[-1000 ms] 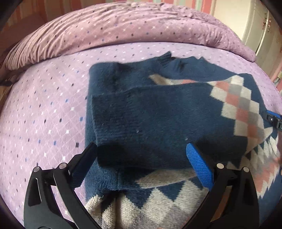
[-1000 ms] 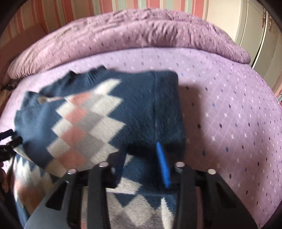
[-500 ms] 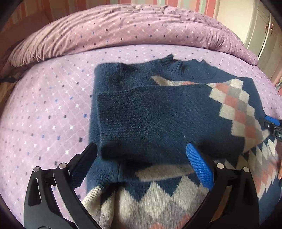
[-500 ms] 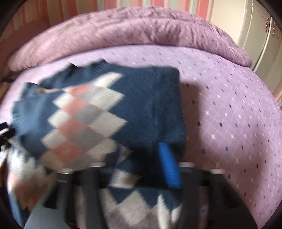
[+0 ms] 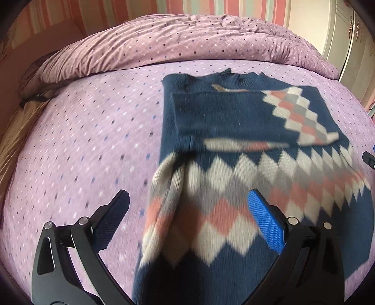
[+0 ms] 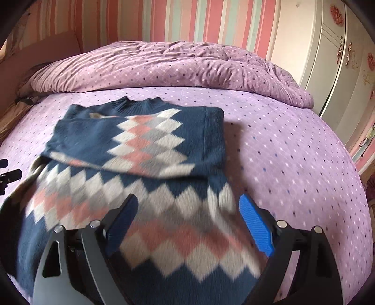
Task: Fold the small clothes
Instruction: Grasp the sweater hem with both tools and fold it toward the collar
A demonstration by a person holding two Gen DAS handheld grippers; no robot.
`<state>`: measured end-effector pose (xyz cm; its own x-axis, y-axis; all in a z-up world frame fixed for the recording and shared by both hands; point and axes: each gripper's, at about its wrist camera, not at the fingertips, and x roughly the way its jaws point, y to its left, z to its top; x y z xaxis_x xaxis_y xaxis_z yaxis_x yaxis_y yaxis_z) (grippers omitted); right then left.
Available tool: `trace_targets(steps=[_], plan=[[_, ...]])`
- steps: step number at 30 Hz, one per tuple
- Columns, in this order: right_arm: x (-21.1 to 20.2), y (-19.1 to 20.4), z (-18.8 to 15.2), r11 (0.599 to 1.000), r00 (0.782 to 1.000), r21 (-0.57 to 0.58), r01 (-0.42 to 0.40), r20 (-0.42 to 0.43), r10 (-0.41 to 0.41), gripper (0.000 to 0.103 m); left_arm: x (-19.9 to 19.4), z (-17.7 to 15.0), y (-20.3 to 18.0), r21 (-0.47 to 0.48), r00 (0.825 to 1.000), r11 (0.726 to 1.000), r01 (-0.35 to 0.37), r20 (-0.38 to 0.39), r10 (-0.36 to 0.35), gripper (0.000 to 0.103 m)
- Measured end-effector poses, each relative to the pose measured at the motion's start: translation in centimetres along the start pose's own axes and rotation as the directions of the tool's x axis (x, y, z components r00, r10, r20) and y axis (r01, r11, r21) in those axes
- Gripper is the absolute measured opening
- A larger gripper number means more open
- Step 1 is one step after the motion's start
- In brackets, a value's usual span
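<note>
Sweater (image 5: 234,117) first: it lies flat on the bed (image 5: 93,131), dark blue with bands of white, pink and grey diamonds, its collar pointing toward the rumpled purple duvet (image 6: 175,65) heaped at the far end. I can see both sleeves folded in across the chest, stacked one over the other, so the upper half makes a neat block while the patterned lower body (image 6: 164,223) spreads out toward me, blurred in both views.

My left gripper (image 5: 187,206) hangs above the near left part of the sweater with its jaws spread wide and nothing between the pads; the black finger (image 5: 112,215) sits over bare bedspread, the blue pad (image 5: 264,223) over the knit. At the sweater's left edge the fabric bunches into a raised ridge just in front of that gripper.

My right gripper (image 6: 189,218) has just been opening its jaws, and they now stand wide apart above the diamond pattern near the sweater's right edge, with no fabric pinched between them. Its blue pad (image 6: 256,225) lines up roughly with the garment's right side.

Behind the bed I make out a pink striped wall (image 6: 187,21) and a white wardrobe (image 6: 339,58) on the right.
</note>
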<state>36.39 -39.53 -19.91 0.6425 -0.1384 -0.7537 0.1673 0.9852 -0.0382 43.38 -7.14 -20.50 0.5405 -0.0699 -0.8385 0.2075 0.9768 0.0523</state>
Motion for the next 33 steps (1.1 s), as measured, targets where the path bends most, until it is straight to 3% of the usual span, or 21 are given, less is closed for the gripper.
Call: trace_targets(steps=[9, 16, 20, 27, 33], plan=[[-4.9, 0.1, -4.8, 1.000, 0.999, 0.030, -0.008, -0.041, 0.009, 0.089, -3.5, -6.8, 0.0, 0.008, 0.999, 1.000, -0.015, -0.038, 0.015, 0.100], [-7.7, 0.1, -6.2, 0.999, 0.999, 0.045, -0.015, -0.044, 0.017, 0.089, -6.5, -9.0, 1.0, -0.062, 0.999, 0.997, -0.045, 0.026, 0.047, 0.100], [-7.8, -0.1, -7.7, 0.998, 0.998, 0.056, -0.013, -0.062, 0.017, 0.089, -6.9, -10.2, 1.8, -0.101, 0.996, 0.992, -0.080, 0.019, 0.082, 0.100], [-8.5, 0.1, -9.6, 0.999, 0.998, 0.036, 0.008, -0.067, -0.006, 0.089, -7.4, -12.5, 2.6, -0.127, 0.999, 0.990, -0.053, -0.005, 0.053, 0.100], [-9.1, 0.7, -10.0, 1.000, 0.997, 0.006, 0.007, -0.071, -0.007, 0.089, -7.3, -16.1, 2.5, -0.120, 0.996, 0.993, -0.013, -0.095, 0.002, 0.100]])
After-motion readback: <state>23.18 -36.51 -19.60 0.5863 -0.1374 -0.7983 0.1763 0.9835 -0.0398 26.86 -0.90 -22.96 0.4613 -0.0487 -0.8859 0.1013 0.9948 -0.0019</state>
